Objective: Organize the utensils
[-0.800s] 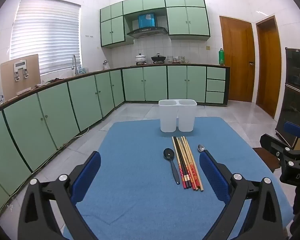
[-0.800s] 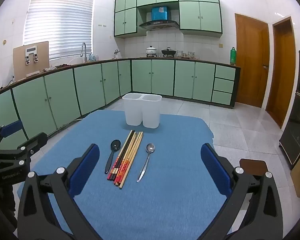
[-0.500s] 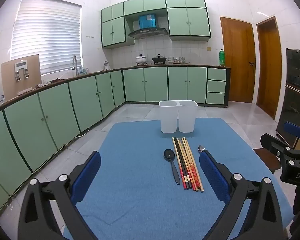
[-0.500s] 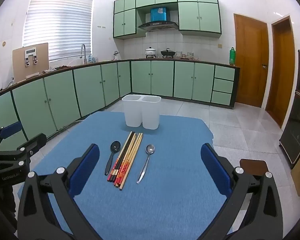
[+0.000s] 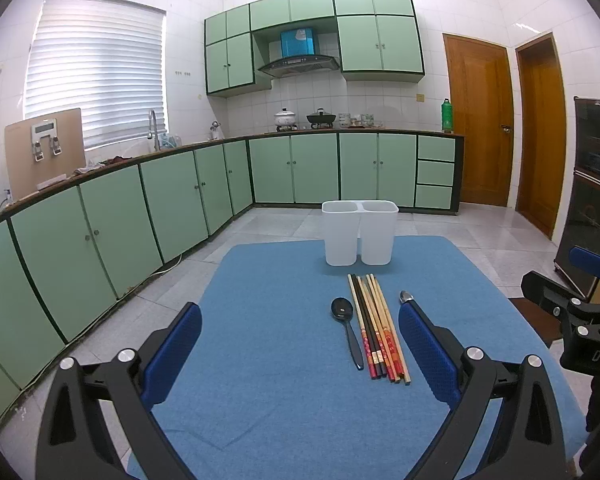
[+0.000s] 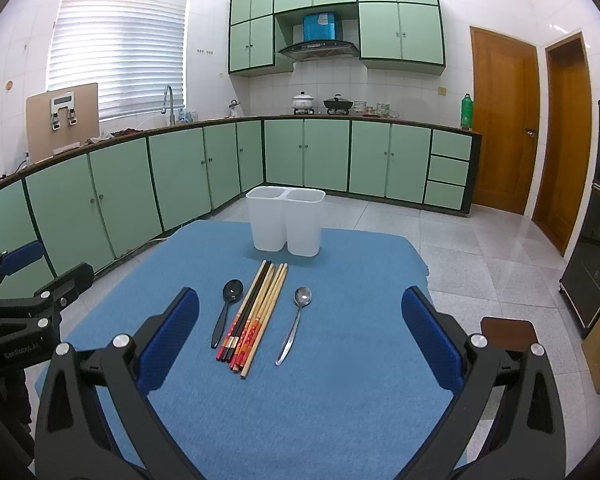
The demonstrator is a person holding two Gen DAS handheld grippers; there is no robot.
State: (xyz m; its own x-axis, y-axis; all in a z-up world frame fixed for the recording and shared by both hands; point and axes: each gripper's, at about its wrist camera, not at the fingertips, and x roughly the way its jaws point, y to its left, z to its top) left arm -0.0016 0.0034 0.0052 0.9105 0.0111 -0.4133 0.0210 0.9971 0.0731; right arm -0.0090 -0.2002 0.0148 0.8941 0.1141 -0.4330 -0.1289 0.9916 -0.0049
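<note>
Lying lengthwise toward white twin-compartment plastic holder (image 6: 286, 222): bundle of wooden and black chopsticks (image 6: 256, 312), black plastic spoon (image 6: 226, 310) left, steel spoon (image 6: 296, 322) right, on blue-covered table (image 6: 340, 380). Ahead of both wide-open, empty claws; right claw (image 6: 300, 344) centred nearer, left claw (image 5: 300, 354) offset leftward.

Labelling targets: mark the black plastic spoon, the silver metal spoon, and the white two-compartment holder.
black plastic spoon (image 6: 233, 291), right wrist view, bowl
silver metal spoon (image 6: 302, 296), right wrist view, bowl
white two-compartment holder (image 6: 268, 224), right wrist view, left compartment's front wall
</note>
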